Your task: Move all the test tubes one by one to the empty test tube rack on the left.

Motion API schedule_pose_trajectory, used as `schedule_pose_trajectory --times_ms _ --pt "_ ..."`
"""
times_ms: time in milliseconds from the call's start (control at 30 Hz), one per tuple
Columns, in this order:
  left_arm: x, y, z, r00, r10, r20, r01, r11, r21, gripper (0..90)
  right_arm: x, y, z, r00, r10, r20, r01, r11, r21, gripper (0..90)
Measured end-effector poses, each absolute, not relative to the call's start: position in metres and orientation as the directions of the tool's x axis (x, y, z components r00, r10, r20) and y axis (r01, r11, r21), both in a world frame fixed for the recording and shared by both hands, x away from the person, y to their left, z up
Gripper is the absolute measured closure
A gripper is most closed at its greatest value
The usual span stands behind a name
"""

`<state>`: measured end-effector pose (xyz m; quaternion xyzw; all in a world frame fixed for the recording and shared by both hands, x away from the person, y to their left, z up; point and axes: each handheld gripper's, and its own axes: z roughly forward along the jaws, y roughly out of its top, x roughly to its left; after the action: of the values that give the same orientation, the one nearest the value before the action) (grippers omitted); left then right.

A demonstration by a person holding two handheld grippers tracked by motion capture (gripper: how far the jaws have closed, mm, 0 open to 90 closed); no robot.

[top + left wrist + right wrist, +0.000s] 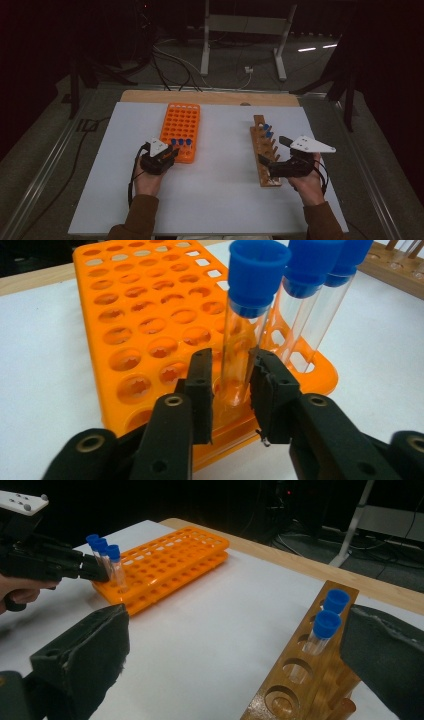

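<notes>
The left gripper [231,390] is sitting at the near right corner of the orange rack [150,335], its two black jaws standing on either side of a clear blue-capped tube [247,330] that is seated upright in a hole of the rack's nearest row. In the left gripper view a thin gap is showing between the left pad and the glass, and the right pad is lying just beside the tube wall or barely on it — so the jaws are reading as released, loose around the tube rather than clamping it. Two more blue-capped tubes [312,300] are standing in the same near row, just beside the first one on its right. From the high view the left gripper [167,155] is resting at the rack's [181,125] near edge, on the left half of the white table [220,200]. The right gripper [270,167] is hovering over the near end of the wooden rack [264,155], which is lying on the right half of the table, well apart from the orange one. In the right gripper view its padded jaws are standing wide apart — released, nothing between them — and the wooden rack [310,680] is carrying two blue-capped tubes [327,622] toward its far end, with bare holes in the nearer part.
</notes>
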<state>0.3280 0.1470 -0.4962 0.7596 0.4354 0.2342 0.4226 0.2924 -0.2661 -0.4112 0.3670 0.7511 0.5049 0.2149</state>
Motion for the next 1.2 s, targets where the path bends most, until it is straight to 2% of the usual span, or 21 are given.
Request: schedule_pose_trajectory --times_ms 200,433,733,1067,1200 --pt "0.323 0.159 -0.488 0.517 0.85 -0.105 0.456 -0.169 0.874 56.9 0.292 -0.267 -0.412 -0.636 0.77 0.047 0.335 0.22 0.916 0.0" --pt "0.314 0.169 -0.472 0.55 0.816 -0.177 0.403 -0.074 0.912 48.8 0.293 -0.266 -0.411 -0.633 0.772 0.048 0.333 0.216 0.918 0.0" --pt "0.309 0.161 -0.461 0.563 0.81 -0.163 0.367 -0.068 0.928 22.6 0.297 -0.262 -0.401 -0.614 0.789 0.03 0.318 0.213 0.924 0.0" --pt "0.305 0.146 -0.455 0.571 0.813 -0.115 0.336 -0.104 0.936 12.3 0.324 -0.267 -0.411 -0.538 0.842 0.037 0.372 0.198 0.907 0.3" --pt "0.304 0.142 -0.455 0.593 0.797 -0.116 0.329 -0.109 0.938 0.9 0.337 -0.268 -0.419 -0.518 0.855 0.038 0.409 0.207 0.889 6.0"
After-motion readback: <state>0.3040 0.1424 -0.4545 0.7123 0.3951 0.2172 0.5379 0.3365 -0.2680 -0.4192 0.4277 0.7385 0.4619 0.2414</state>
